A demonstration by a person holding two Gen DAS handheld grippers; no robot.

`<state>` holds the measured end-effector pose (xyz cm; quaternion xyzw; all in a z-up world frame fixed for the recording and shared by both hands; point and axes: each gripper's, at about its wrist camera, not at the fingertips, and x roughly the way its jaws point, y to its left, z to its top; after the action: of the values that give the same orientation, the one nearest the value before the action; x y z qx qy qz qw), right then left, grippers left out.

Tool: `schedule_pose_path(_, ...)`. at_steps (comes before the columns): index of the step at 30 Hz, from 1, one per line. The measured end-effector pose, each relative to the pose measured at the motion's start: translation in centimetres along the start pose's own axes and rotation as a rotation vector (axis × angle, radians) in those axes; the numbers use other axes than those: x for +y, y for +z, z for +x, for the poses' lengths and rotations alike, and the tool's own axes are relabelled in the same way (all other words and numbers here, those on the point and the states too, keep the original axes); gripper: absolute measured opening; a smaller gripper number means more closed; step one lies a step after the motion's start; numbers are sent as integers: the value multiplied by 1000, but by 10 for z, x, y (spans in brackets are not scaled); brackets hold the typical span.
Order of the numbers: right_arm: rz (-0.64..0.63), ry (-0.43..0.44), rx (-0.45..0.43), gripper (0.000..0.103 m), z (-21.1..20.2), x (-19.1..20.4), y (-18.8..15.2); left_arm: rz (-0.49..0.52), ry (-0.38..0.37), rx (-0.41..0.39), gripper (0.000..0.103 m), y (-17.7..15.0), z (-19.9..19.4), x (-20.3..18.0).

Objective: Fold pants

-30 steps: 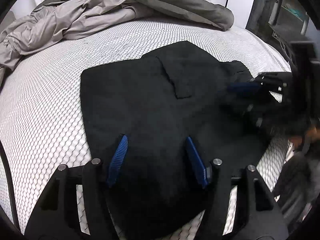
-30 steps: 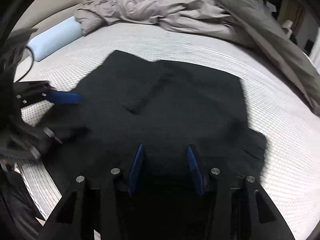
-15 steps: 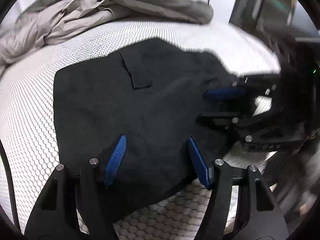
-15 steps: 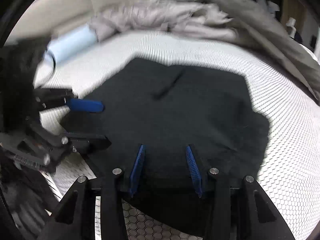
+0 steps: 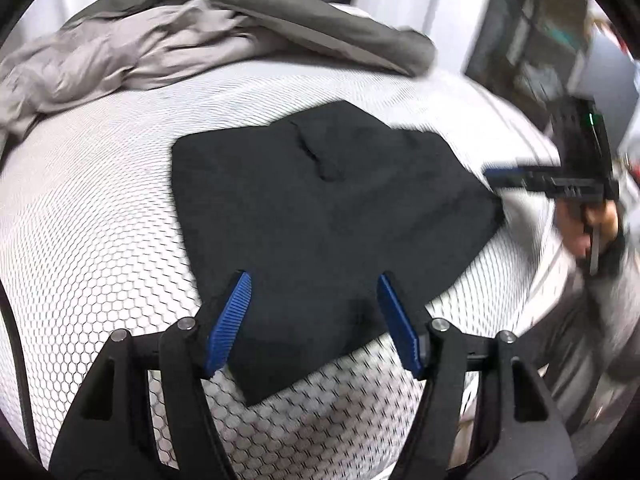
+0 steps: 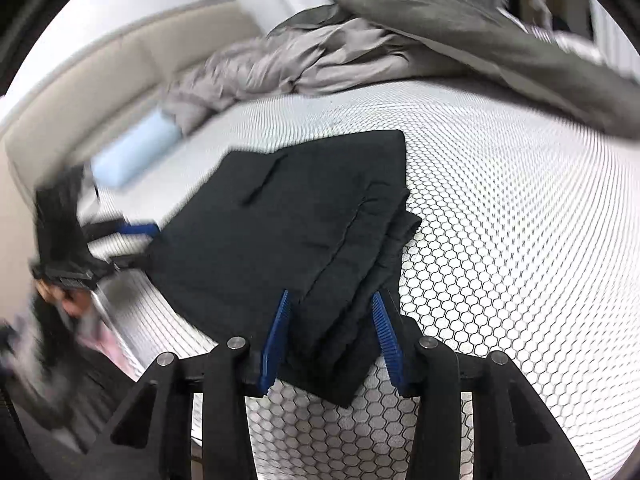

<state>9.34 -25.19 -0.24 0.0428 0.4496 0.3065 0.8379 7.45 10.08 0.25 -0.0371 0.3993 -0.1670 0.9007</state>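
Black pants [image 5: 320, 216] lie folded in a flat stack on the white honeycomb-patterned mattress [image 5: 100, 240]. In the right wrist view the pants [image 6: 288, 232] show layered edges on their right side. My left gripper [image 5: 313, 278] hovers open over the near edge of the pants, its pads clear of the cloth. My right gripper [image 6: 330, 295] is open above the near corner, the cloth below its fingers and not pinched. Each gripper also appears in the other's view, blurred: the right gripper [image 5: 516, 172] off the pants' right corner, the left gripper [image 6: 140, 230] by their left corner.
A crumpled grey duvet [image 5: 168, 48] is heaped along the far side of the bed. A light blue bolster [image 6: 136, 152] lies by the beige headboard [image 6: 100, 80]. Dark shelving [image 5: 540, 40] stands beyond the mattress's right edge. A person's hand [image 5: 588, 224] holds the right gripper.
Both grippers have drawn back from the pants toward the near edge of the bed and risen a little. The right gripper has rolled and now sits over the pants' near corner.
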Motion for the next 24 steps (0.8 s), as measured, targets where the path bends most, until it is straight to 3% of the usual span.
schedule_pose_path(2,62,49,5,44,3,-9,2,-78,32,4,64,4,3,15)
schedule_pose_path(5,114,122,15,44,12,-13,3,-154,22,17,64,6,9,29)
schedule_pose_path(16,213,173,60,44,19,-23,10,-57,75,56,64,12,27,22)
schedule_pose_path(21,243,308,15,44,6,-21,14,-55,78,59,64,13,37,13)
schedule_pose_path(24,216,297,36,44,10,-14,16,-47,83,61,65,10,39,5)
